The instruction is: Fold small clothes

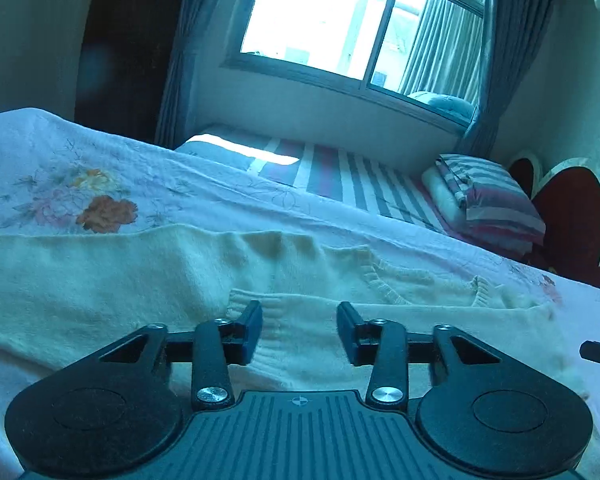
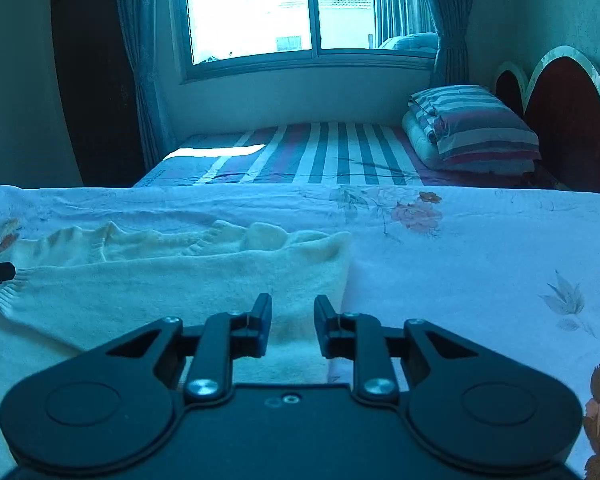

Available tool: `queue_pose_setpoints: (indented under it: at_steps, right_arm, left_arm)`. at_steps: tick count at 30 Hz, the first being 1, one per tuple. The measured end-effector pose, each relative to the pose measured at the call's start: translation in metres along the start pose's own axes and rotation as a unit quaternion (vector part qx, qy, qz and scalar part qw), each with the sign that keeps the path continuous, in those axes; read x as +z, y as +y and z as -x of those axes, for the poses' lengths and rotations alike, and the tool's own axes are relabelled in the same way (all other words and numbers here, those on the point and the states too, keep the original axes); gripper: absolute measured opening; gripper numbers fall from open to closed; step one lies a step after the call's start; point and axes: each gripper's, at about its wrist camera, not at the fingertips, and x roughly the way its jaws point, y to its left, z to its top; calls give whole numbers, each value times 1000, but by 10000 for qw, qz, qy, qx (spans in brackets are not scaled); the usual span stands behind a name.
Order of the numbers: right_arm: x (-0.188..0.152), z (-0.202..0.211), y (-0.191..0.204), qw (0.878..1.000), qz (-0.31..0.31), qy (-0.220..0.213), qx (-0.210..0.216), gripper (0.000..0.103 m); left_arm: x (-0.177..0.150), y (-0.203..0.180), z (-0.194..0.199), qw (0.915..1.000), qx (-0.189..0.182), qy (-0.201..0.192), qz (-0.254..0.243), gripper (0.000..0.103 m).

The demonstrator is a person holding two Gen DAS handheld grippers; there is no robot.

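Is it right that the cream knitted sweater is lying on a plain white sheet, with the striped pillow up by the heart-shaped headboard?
Not quite. The sheet under the cream sweater is not plain: it is printed with flowers, as the right wrist view shows, with blooms beside and beyond the sweater. The rest holds: the striped pillow does lie by the heart-shaped headboard.

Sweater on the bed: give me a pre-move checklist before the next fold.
1. Left gripper clear of cloth: ok, jaws apart, nothing pinched.
2. Right gripper clear of cloth: ok, jaws apart, nothing between them.
3. Sweater flat: not ok, far edge wrinkled and bunched.
4. Cuff reachable: ok, lies just ahead of the left gripper.
5. Sheet smooth beside the sweater: ok.
6. Layers underneath aligned: cannot tell.
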Motion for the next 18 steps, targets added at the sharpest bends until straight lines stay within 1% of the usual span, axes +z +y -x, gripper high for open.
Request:
queue_pose_setpoints:
  at_steps: [1, 2, 3, 4, 5, 6, 7, 9, 11, 12, 14, 16, 18]
  right_arm:
    - [-5, -7, 3, 9996, 79, 255, 50, 24]
    - [-10, -21, 6, 9971, 192, 735, -33, 25]
    - [-15, -21, 12, 9972, 356, 629, -165, 25]
    - [-13, -18, 17, 9966, 403, 670, -255, 26]
    - [-9, -11, 20, 9978, 276, 586, -163, 26]
    - [-6, -2, 20, 9991, 134, 413, 2, 26]
    - [-4, 7, 24, 9996, 43, 253, 145, 26]
    - [-1, 13, 34, 9996, 128, 240, 106, 26]
    - [-1, 18, 44, 9995, 107, 222, 180, 26]
    - [-1, 20, 47, 9995, 84, 212, 217, 26]
    - [-2, 23, 58, 9995, 75, 182, 255, 26]
    - [-2, 22, 69, 9992, 56, 223, 340, 27]
    - [-2, 21, 81, 9989, 59, 232, 404, 27]
  left_arm:
    - [-5, 2, -8, 9994, 11, 335, 34, 59]
    - [-11, 5, -15, 9988, 12, 490, 0, 59]
    - [-11, 4, -10, 9991, 41, 399, -163, 59]
    - [-8, 6, -4, 9988, 83, 469, -122, 59]
    - [-6, 11, 8, 9993, 5, 359, 77, 60]
    - [-6, 21, 23, 9993, -123, 169, 306, 60]
    - [-8, 30, 35, 9987, -147, 80, 484, 60]
    - [-15, 55, 60, 9968, 17, 4, 800, 60]
    - [-24, 88, 81, 9927, 234, -54, 1182, 60]
    - [-28, 107, 88, 9900, 320, -92, 1367, 60]
    - [-33, 142, 99, 9825, 611, -200, 1746, 60]
    - [-39, 185, 107, 9687, 722, -306, 2357, 60]
    - [-43, 221, 116, 9534, 812, -535, 2857, 60]
